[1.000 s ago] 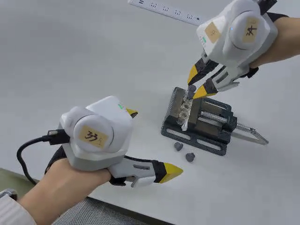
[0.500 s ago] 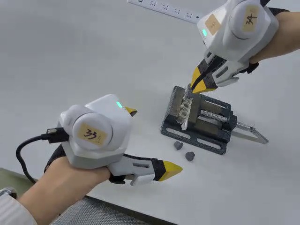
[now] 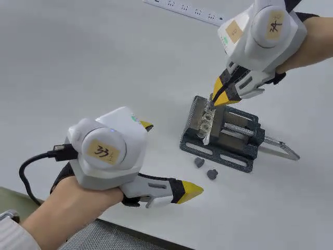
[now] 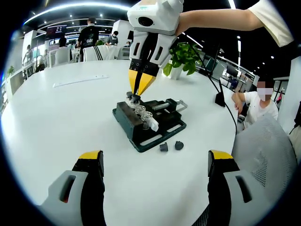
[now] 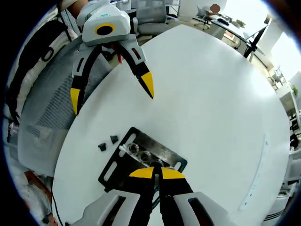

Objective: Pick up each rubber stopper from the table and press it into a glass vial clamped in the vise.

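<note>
Surface point(image 3: 93, 62): right hand-held gripper point(image 3: 212, 100) clenched atop stopper point(image 4: 135, 98); left hand-held gripper point(image 3: 168, 158) released. I judge stopper soft, vial point(image 4: 136, 104) brittle; press centred.

left hand-held gripper point(image 4: 156, 156): jaws wide apart | right hand-held gripper point(image 3: 216, 99): jaws closed

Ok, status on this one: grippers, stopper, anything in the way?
Right gripper shut, tips on stopper atop end vial in vise. Left gripper open, hovering clear. Two stoppers loose on table. Nothing blocking.

Open tabletop point(image 3: 78, 62) left of vise point(image 3: 240, 141)
</note>
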A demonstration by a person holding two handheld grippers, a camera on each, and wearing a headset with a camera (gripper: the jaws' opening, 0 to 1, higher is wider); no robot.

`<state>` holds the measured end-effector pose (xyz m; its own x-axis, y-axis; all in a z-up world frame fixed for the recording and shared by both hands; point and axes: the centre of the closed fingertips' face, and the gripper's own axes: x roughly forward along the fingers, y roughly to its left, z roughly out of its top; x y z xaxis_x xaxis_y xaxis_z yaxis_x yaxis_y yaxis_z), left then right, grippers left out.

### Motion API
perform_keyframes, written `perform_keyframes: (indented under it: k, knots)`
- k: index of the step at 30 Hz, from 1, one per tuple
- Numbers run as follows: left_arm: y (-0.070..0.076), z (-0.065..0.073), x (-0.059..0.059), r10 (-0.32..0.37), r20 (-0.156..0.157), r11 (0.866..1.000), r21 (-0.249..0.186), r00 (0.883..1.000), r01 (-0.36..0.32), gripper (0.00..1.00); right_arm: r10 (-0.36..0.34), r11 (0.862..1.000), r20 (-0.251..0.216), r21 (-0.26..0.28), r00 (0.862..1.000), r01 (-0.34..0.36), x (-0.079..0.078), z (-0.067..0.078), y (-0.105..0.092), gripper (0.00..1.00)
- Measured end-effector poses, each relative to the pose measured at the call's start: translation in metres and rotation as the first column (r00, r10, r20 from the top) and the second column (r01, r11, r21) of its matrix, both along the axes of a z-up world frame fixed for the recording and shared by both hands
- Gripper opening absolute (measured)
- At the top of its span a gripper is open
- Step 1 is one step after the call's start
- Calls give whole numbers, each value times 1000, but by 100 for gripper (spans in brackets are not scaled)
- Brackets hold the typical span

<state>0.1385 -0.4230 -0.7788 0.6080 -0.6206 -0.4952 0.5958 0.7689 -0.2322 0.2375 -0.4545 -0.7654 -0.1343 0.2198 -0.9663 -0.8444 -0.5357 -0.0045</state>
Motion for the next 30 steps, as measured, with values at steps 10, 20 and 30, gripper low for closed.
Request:
perform_keyframes:
  k: [10, 20, 30]
  knots:
    - [4, 0, 1, 7, 2, 1000, 4, 1000, -7, 91, 8, 1000, 3, -11, 1000, -8, 0, 0, -1, 0]
    - [6, 1, 3, 14, 4, 1000, 2, 1000, -14, 91, 3, 1000, 2, -10, 1000, -3, -1, 1, 0, 0]
    - [4, -1, 2, 12, -1, 1000, -1, 1000, -12, 91, -44, 998, -12, -42, 999, 44, 1, -1, 2, 0]
